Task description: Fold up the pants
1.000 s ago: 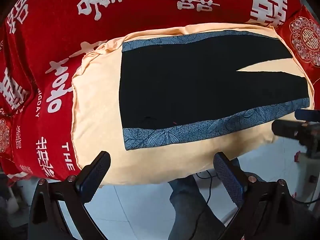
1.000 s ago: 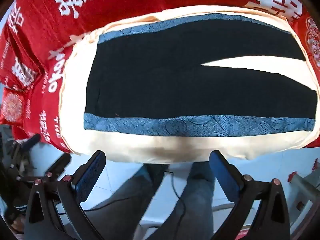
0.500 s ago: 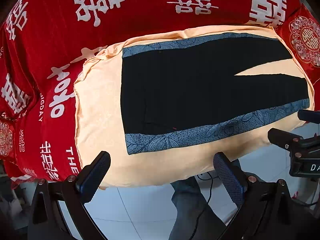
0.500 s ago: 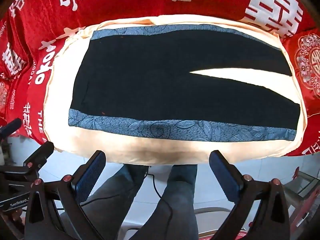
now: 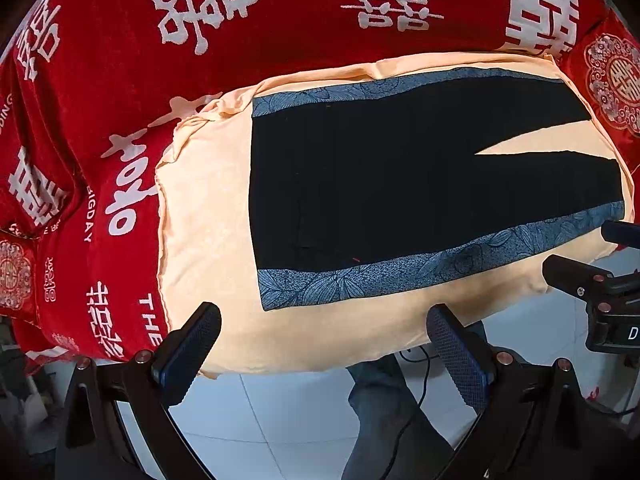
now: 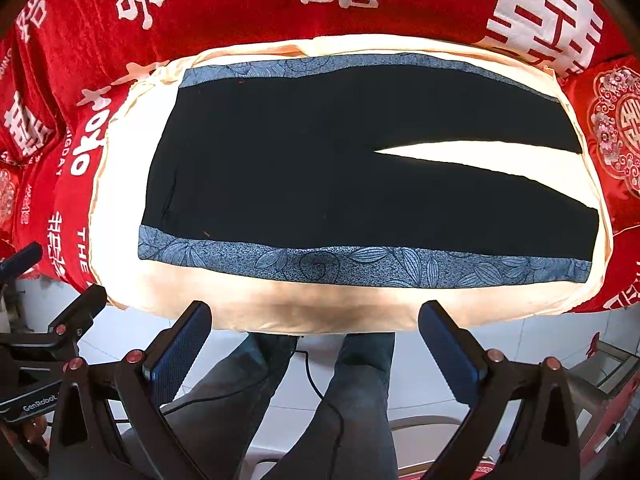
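Black pants [image 5: 380, 176] with blue leaf-patterned side stripes lie flat on a cream cloth [image 5: 200, 220], waist to the left, legs spread to the right. They also show in the right wrist view [image 6: 300, 172]. My left gripper [image 5: 320, 344] is open and empty, held off the near edge of the cloth below the waist end. My right gripper [image 6: 316, 340] is open and empty, off the near edge below the middle of the pants. The right gripper also shows at the right edge of the left wrist view [image 5: 592, 280].
A red bedspread with white characters [image 6: 240, 12] covers the bed around the cloth [image 6: 120, 200]. White tiled floor [image 5: 280, 412] and the person's legs [image 6: 360, 400] are below the bed edge. The left gripper's body shows at the left in the right wrist view [image 6: 44, 344].
Both grippers have drawn back and up from the bed, so the pants look smaller and lie wholly in view. The pants have not moved.
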A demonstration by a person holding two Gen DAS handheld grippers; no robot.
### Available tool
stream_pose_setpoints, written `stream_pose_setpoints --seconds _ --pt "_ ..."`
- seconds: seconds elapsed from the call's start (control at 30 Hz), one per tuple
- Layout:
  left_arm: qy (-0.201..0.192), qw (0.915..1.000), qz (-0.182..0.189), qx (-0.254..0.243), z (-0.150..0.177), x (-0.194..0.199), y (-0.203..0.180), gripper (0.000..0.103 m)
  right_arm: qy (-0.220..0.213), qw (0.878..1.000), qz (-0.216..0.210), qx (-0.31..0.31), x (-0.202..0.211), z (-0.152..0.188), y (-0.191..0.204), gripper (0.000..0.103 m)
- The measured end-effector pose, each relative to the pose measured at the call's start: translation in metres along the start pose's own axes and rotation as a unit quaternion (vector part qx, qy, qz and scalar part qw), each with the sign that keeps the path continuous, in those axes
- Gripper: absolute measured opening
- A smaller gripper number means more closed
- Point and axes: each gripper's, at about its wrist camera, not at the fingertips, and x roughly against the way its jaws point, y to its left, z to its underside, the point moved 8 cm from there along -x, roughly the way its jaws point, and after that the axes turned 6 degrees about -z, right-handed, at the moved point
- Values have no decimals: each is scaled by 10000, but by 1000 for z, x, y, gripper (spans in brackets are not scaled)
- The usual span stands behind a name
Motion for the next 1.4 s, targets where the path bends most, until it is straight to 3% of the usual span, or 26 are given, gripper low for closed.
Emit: stream_pose_setpoints --seconds 1.4 --pt "47 9998 -113 -143 0 6 -14 103 -23 9999 55 -158 2 9 -13 103"
